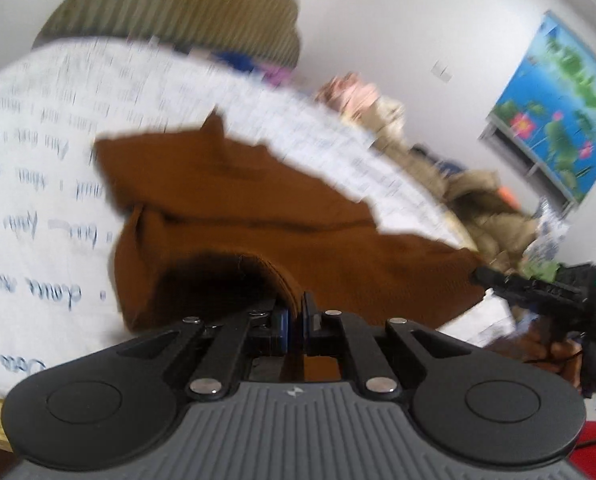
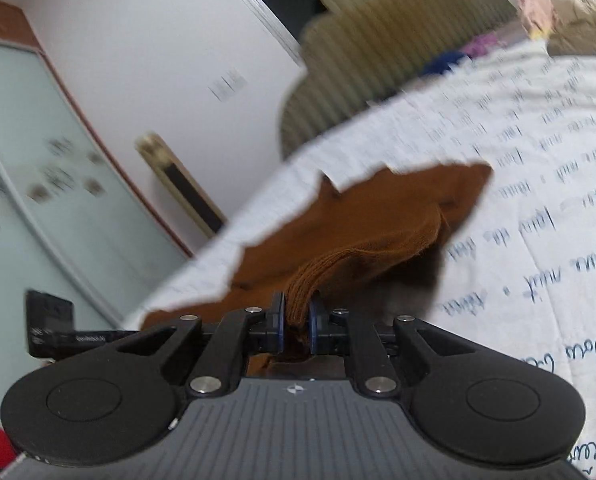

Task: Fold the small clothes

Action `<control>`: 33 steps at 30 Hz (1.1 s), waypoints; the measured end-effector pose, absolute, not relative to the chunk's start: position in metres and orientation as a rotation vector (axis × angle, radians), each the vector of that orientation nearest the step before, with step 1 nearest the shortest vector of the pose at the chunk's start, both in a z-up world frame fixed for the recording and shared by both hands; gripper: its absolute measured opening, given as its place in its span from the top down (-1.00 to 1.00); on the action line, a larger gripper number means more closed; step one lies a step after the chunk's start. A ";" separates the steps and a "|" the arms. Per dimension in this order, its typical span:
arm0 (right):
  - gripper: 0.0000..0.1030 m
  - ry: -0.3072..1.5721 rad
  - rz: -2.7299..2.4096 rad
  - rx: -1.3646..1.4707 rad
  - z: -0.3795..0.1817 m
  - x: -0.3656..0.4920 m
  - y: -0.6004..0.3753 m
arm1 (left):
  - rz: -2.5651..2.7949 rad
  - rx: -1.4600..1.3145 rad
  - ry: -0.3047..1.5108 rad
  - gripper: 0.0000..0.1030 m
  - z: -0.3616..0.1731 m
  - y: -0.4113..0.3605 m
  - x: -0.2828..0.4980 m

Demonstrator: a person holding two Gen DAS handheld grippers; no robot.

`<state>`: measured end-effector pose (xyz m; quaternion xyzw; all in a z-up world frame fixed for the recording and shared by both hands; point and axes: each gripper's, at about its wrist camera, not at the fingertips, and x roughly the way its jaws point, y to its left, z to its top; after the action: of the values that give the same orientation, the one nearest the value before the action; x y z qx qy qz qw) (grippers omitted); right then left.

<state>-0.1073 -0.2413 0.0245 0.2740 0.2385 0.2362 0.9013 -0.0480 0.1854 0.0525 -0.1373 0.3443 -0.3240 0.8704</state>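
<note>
Bed sheet (image 1: pixel 38 168), white w/ blue handwritten-style script, covers most of both views; both frames motion-blurred and tilted. Ribbed olive headboard (image 1: pixel 186 4) stands at far edge of sheet; also seen in right wrist view (image 2: pixel 377 52). Pile of beige/tan clothing (image 1: pixel 485 200) lies along sheet's far right side, near a framed lotus picture (image 1: pixel 557 100) on the white wall. In right wrist view: pale glass-panel cabinet (image 2: pixel 38 160) w/ brown frame, off the bed to the left.

Brown garment (image 1: pixel 234 208), small knit item, lies spread on the sheet approx. centre, rumpled, w/ near edges lifted off the sheet at two points. Same garment in right wrist view (image 2: pixel 357 232): ribbed hem raised toward the camera, shadow beneath on sheet.

Left gripper (image 1: pixel 296 322): jaws clenched on a near edge of the garment; thin fold of brown fabric pinched between blue pads, nearly touching. Lifted fabric forms a dark hollow just left of the pads.

Right gripper (image 2: pixel 296 324): jaws clamped on the ribbed hem; thicker bunch of fabric between pads, so gap is wider than on left unit. Right gripper also visible in left wrist view (image 1: pixel 481 274), fingertips at garment's right corner. Left unit's black body shows at left edge of right wrist view.
</note>
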 end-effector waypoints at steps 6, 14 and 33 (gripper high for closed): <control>0.84 0.408 0.568 0.611 0.052 -0.130 -0.247 | -0.672 -0.339 0.674 0.88 0.070 0.192 -0.049; 0.90 0.442 0.487 0.623 0.043 -0.108 -0.251 | -0.654 -0.354 0.702 0.93 0.069 0.179 -0.038; -0.51 0.799 0.454 0.499 -0.044 -0.125 -0.225 | -0.552 -0.359 0.924 -0.51 -0.030 0.221 -0.041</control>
<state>-0.1249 -0.2247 -0.0443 0.2384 0.3818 0.2166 0.8663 -0.0407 0.2214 -0.0296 -0.1701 0.4378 -0.2613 0.8433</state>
